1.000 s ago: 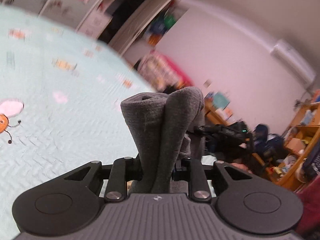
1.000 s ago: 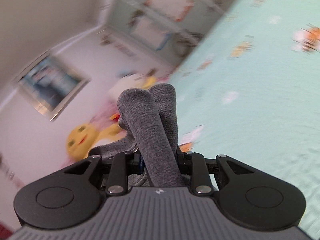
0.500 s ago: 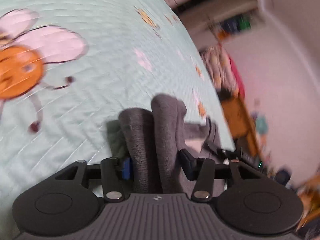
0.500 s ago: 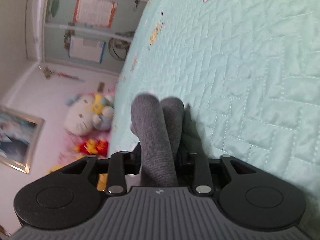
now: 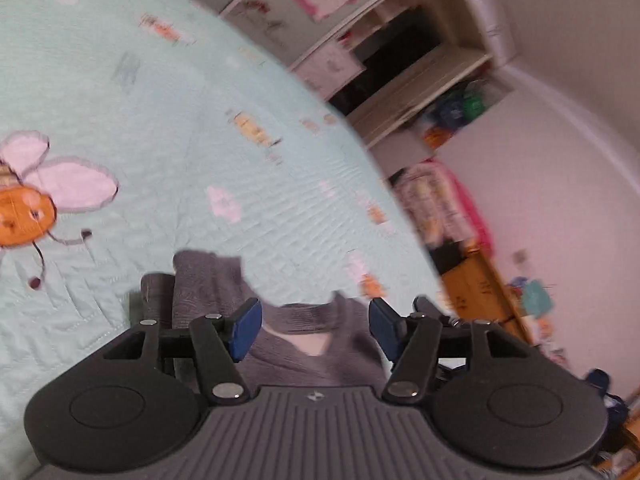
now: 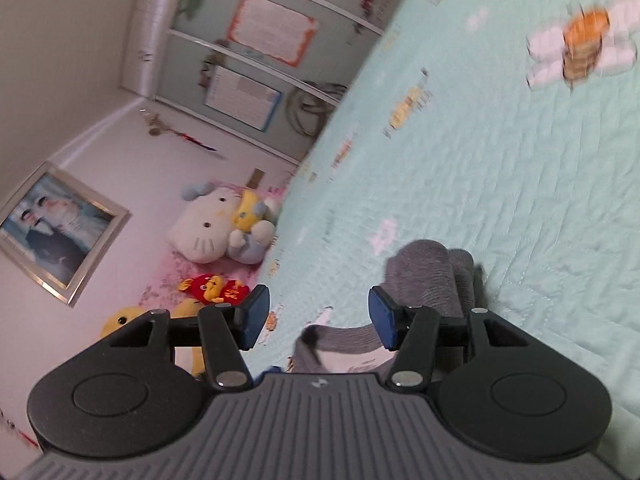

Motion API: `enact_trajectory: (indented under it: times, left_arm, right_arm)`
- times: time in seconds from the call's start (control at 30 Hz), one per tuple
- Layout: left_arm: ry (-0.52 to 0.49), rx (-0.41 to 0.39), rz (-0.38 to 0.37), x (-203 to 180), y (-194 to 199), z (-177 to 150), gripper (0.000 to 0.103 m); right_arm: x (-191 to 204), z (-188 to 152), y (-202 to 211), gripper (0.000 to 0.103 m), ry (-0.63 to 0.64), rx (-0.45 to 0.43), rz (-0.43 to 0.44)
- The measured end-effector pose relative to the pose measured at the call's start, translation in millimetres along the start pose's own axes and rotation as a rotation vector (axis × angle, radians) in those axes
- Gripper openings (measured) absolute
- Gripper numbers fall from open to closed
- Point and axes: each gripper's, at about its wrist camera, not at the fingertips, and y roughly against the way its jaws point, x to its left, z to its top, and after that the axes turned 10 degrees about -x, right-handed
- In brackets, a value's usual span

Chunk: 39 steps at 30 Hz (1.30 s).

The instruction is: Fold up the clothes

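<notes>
Mint quilted bedding (image 5: pixel 168 128) fills both views, and a grey garment (image 5: pixel 304 344) is laid flat on it at 6 o'clock. Both the left hand-held gripper (image 5: pixel 315 326) and the right hand-held gripper (image 6: pixel 318 316) are seen spread wide, released, above the garment.

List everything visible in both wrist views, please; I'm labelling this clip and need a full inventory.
Garment: one, grey knit, lying on the quilt in front of both tongs.
Quilt: one, mint green with bee prints, covering the bed.
Plush toys: several, a white cat and yellow and red ones, beside the bed.
Framed picture: one, silver frame, on the wall.
Shelves: cream, against the far wall.
Left tongs: black with blue pads, open.
Right tongs: black with blue pads, open.
</notes>
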Motion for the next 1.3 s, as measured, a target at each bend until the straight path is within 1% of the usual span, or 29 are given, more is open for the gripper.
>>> enact_trajectory:
  times: [0.03, 0.07, 0.1, 0.13, 0.17, 0.23, 0.27, 0.33, 0.37, 0.4, 0.43, 0.47, 0.6, 0.67, 0.7, 0.77, 0.8, 0.83, 0.87, 0.9, 0.93, 0.97, 1.0, 1.03, 1.07, 1.13, 1.17, 1.23, 1.3]
  left_arm:
    - [0.009, 0.005, 0.036, 10, -3, -7, 0.058]
    - [0.019, 0.008, 0.065, 20, -4, -13, 0.057]
    - [0.028, 0.01, 0.093, 30, -5, -20, 0.05]
    - [0.03, 0.005, 0.098, 35, -3, -22, 0.046]
    - [0.029, -0.005, 0.091, 37, 0, -22, 0.046]
    - [0.023, -0.002, 0.085, 35, 2, -20, 0.046]
    - [0.02, 0.002, 0.083, 33, 2, -18, 0.046]
    - [0.027, -0.009, 0.091, 27, 11, -16, 0.048]
    - [0.032, -0.017, 0.096, 24, 16, -15, 0.053]
    - [0.02, -0.031, 0.091, 18, 22, -16, 0.06]
    - [-0.001, -0.047, 0.082, 10, 29, -18, 0.063]
    - [-0.018, -0.06, 0.068, 3, 38, -21, 0.063]
    - [-0.049, -0.086, -0.008, -20, 71, -38, 0.068]
    - [-0.099, -0.084, -0.024, -32, 80, -55, 0.074]
    - [-0.133, -0.064, 0.007, -34, 78, -65, 0.079]
    - [-0.177, 0.028, 0.111, -27, 58, -85, 0.077]
    - [-0.188, 0.038, 0.134, -23, 53, -91, 0.076]
    - [-0.187, 0.019, 0.134, -24, 57, -92, 0.076]
    - [-0.17, -0.008, 0.118, -26, 65, -89, 0.076]
    - [-0.147, -0.037, 0.097, -28, 74, -85, 0.076]
    - [-0.125, -0.067, 0.076, -29, 83, -81, 0.077]
    - [-0.099, -0.102, 0.066, -28, 92, -77, 0.079]
    - [-0.07, -0.137, 0.073, -24, 99, -73, 0.083]
    - [-0.04, -0.169, 0.093, -17, 103, -69, 0.088]
    - [-0.013, -0.184, 0.122, -9, 103, -65, 0.089]
    - [0.062, -0.139, 0.164, 14, 90, -61, 0.09]
    - [0.11, -0.105, 0.17, 26, 82, -62, 0.089]
    - [0.169, -0.065, 0.181, 43, 67, -64, 0.089]
    - [0.207, -0.079, 0.156, 50, 60, -63, 0.093]
  right_arm:
    - [-12, -1, -12, 0.055, -0.034, 0.016, -0.038]
    - [-18, -3, -19, 0.052, -0.027, 0.025, -0.079]
    - [-24, -6, -26, 0.024, -0.02, 0.035, -0.121]
    - [-30, -8, -33, 0.008, -0.014, 0.043, -0.162]
    - [-34, -9, -34, 0.0, -0.014, 0.037, -0.196]
    - [-41, -8, -31, 0.0, -0.071, 0.031, -0.166]
    - [-38, -11, -22, 0.0, -0.067, 0.029, -0.149]
    - [-31, -16, -6, 0.007, -0.058, 0.026, -0.116]
    - [-28, -19, 3, 0.026, -0.054, 0.024, -0.1]
    - [-25, -21, 11, 0.048, -0.05, 0.022, -0.083]
    - [-21, -24, 19, 0.055, -0.045, 0.021, -0.067]
    - [-18, -27, 28, 0.057, -0.041, 0.019, -0.05]
    - [-5, -38, 61, 0.057, -0.023, 0.012, 0.015]
    - [1, -43, 77, 0.057, -0.015, 0.008, 0.048]
    - [4, -46, 85, 0.057, -0.011, 0.009, 0.06]
    - [-4, -62, 76, 0.054, -0.011, 0.071, -0.025]
    - [-12, -67, 72, 0.041, -0.007, 0.099, -0.064]
    - [-14, -67, 74, 0.035, 0.01, 0.092, -0.077]
    - [-11, -64, 80, 0.038, 0.012, 0.078, -0.059]
    - [-8, -62, 86, 0.05, 0.013, 0.061, -0.038]
    - [-5, -58, 95, 0.057, 0.004, 0.032, 0.001]
    - [-3, -54, 104, 0.067, 0.006, -0.002, 0.012]
    - [-2, -49, 113, 0.071, 0.011, -0.034, 0.019]
    - [-2, -43, 117, 0.072, 0.042, -0.045, -0.016]
    - [-3, -38, 121, 0.072, 0.072, -0.052, -0.053]
    - [-15, -34, 119, 0.072, 0.106, -0.005, -0.141]
    - [-24, -32, 112, 0.073, 0.09, 0.043, -0.161]
    - [-33, -32, 98, 0.073, 0.081, 0.086, -0.143]
    - [-32, -29, 86, 0.073, 0.082, 0.139, -0.105]
